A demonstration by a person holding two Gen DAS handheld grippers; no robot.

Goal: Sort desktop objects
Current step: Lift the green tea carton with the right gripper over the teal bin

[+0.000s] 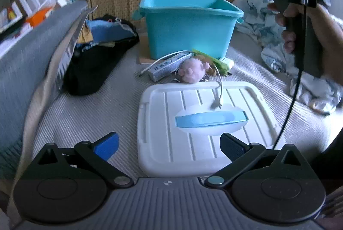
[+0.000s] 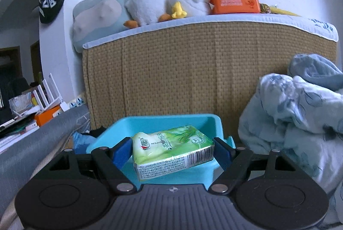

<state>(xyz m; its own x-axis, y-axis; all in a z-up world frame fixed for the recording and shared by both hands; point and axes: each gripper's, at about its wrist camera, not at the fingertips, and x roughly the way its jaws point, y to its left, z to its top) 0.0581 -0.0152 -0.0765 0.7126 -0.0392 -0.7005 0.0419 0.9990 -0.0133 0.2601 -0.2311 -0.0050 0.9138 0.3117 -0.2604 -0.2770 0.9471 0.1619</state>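
Tissues [image 2: 172, 151] sit squeezed between the two blue pads of the right gripper [image 2: 172, 151], up above the blue bin [image 2: 150, 125]. The pack looks light and squashy, with slippery wrap, so the short ends are the best place to hold. It says "OPEN" near a barcode. The left gripper [image 1: 169, 146] hangs wide apart, holding nothing, over the white lid [image 1: 193, 144].
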